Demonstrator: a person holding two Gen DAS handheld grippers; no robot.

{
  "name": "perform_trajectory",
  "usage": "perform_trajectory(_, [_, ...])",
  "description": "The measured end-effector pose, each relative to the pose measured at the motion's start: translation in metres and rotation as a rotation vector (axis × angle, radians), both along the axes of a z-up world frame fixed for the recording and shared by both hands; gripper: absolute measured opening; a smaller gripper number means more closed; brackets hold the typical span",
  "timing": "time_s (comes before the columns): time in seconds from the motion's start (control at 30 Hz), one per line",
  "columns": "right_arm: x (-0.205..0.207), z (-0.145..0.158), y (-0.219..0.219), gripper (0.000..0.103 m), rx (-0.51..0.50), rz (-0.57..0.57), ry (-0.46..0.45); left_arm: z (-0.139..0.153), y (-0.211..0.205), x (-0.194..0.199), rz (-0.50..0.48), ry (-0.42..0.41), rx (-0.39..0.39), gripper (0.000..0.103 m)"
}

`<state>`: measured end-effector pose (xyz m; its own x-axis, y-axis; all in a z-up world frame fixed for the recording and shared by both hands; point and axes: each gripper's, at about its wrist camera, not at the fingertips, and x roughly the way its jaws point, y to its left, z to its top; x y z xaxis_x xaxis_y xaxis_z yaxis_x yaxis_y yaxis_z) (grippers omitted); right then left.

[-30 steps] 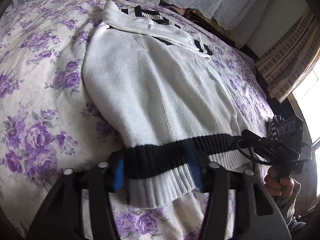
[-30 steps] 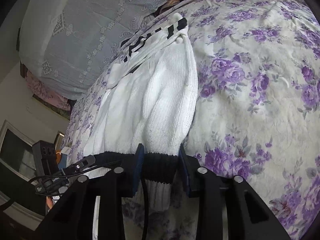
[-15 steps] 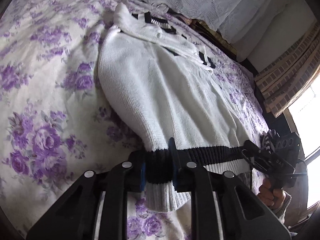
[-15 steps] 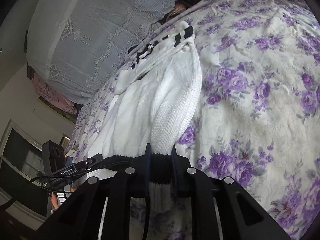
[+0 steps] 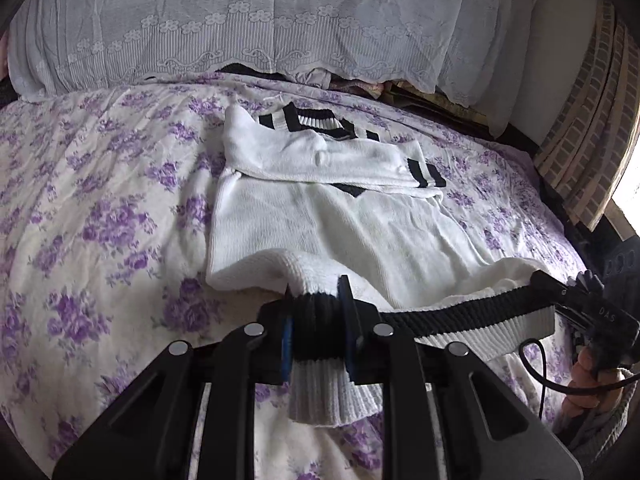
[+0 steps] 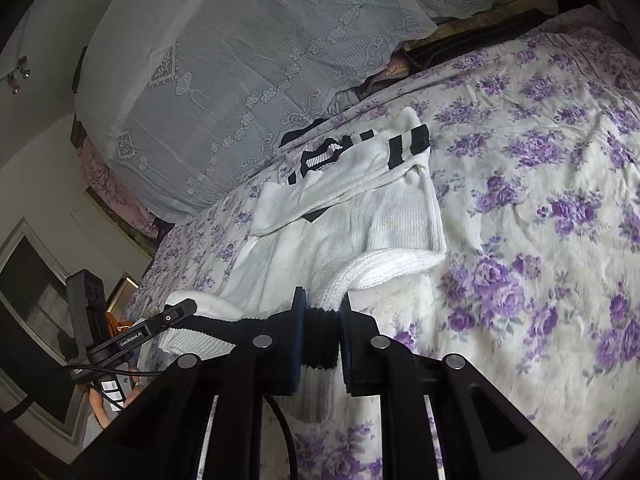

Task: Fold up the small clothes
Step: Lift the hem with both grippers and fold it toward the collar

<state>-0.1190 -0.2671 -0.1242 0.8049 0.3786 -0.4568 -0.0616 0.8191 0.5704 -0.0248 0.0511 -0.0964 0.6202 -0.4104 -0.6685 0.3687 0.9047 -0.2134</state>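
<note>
1. Your left gripper is clamped on the black band of the hem of the white knit sweater. Its jaws have just been closing, with the ribbing bunched between them.
2. Your right gripper is pinched shut on the same band at the other corner.
3. The sweater lies on the floral bedspread, sleeves already folded across the chest near the collar. I judge that step done.
4. The hem hangs clear of the bed between your grippers. The bottom-to-top fold looks begun, not finished: it is not yet laid over the sleeves.
</note>
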Motion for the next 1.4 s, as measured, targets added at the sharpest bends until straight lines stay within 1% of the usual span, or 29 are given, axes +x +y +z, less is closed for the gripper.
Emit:
perform_trajectory(0.07, [0.007, 0.005, 0.000, 0.016, -0.008, -0.007, -0.010, 0.004, -0.004, 0.006, 0.010, -0.024, 0.022, 0.018])
perform_trajectory(0.2, [0.025, 0.015, -0.002, 0.016, -0.028, -0.019, -0.023, 0.016, -0.009, 0.022, 0.030, -0.046, 0.026, 0.018])
perform_trajectory(0.5, [0.070, 0.033, -0.011, 0.016, -0.033, -0.051, -0.049, 0.041, -0.019, 0.065, 0.081, -0.089, 0.030, 0.018])
perform_trajectory(0.7, [0.103, 0.056, -0.014, 0.016, -0.067, -0.073, -0.094, 0.064, -0.028, 0.089, 0.120, -0.136, 0.046, 0.018])
perform_trajectory(0.83, [0.124, 0.064, -0.015, 0.016, -0.080, -0.087, -0.103, 0.077, -0.036, 0.105, 0.139, -0.164, 0.069, 0.018])
perform_trajectory(0.97, [0.145, 0.065, -0.022, 0.016, -0.042, -0.105, -0.105, 0.080, -0.044, 0.123, 0.146, -0.176, 0.096, 0.018])
perform_trajectory(1.1, [0.165, 0.061, -0.028, 0.016, 0.001, -0.120, -0.109, 0.077, -0.048, 0.141, 0.157, -0.173, 0.098, 0.018])
perform_trajectory(1.4, [0.211, 0.039, -0.036, 0.016, 0.073, -0.149, -0.098, 0.059, -0.053, 0.180, 0.173, -0.177, 0.101, 0.018])
